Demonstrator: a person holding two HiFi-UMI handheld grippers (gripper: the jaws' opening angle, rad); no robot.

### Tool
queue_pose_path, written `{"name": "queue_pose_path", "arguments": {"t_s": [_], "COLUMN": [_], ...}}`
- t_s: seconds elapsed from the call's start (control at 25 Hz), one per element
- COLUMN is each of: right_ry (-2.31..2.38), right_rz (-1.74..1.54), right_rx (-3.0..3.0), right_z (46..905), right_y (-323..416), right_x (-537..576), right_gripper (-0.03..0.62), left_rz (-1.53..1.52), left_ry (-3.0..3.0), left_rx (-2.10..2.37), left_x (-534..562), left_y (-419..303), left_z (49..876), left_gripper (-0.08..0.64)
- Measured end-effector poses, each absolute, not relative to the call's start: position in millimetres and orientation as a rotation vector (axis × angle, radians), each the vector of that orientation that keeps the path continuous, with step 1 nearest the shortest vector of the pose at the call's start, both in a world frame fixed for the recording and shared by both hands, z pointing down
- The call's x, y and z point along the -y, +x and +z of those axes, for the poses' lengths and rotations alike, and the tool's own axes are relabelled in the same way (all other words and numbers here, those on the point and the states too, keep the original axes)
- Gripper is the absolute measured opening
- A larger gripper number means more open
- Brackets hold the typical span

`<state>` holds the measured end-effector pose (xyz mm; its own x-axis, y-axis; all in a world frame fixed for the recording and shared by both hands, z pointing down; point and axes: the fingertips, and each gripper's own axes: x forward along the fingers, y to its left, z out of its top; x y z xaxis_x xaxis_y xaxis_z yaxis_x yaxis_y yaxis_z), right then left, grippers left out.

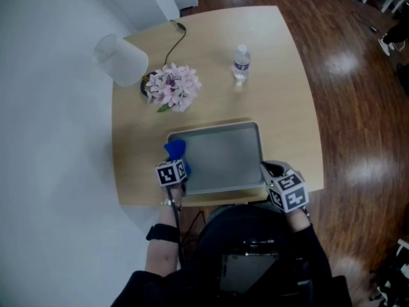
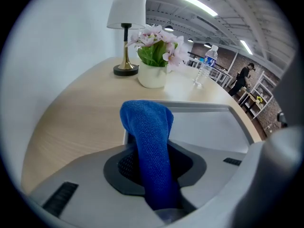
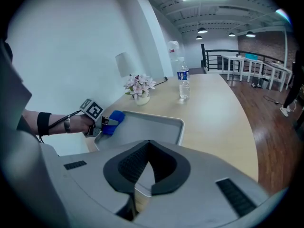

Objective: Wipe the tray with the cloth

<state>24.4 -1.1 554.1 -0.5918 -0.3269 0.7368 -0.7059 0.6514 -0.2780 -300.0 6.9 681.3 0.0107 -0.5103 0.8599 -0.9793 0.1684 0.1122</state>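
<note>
Blue cloth (image 2: 147,141), one piece, is pinched in the jaws of the left gripper (image 1: 174,170), at the left rim of the single grey tray (image 1: 223,152). The jaws of the right gripper (image 3: 142,175) are clamped narrow on the tray's near right rim. Farther across the desk (image 1: 281,94) stand one flower pot (image 1: 172,86), one water bottle (image 1: 241,62) and one lamp (image 1: 121,59).
</note>
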Motion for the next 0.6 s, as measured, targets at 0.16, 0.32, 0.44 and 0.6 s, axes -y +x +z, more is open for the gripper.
{"name": "queue_pose_path", "arguments": {"t_s": [0.16,0.32,0.44,0.6], "right_ry": [0.808,0.813,0.819,0.837], "right_rz": [0.735,0.745,0.756,0.772], "right_rx": [2.21,2.21,2.208,2.201], "right_z": [553,553,554,556], "right_y": [27,30,33,43], "right_x": [4,5,4,4], "right_gripper": [0.005,0.005,0.005,0.005], "left_rz": [0.69,0.636,0.611,0.591], "left_ry": [1.424,1.391,1.414,1.491], "left_rx": [1.636,1.627,1.604,1.522], "left_x": [-6,-3,7,27], "left_y": [-300,-285,-255,-190], "left_z": [681,681,679,678], "left_gripper": [0.123,0.124,0.124,0.124]}}
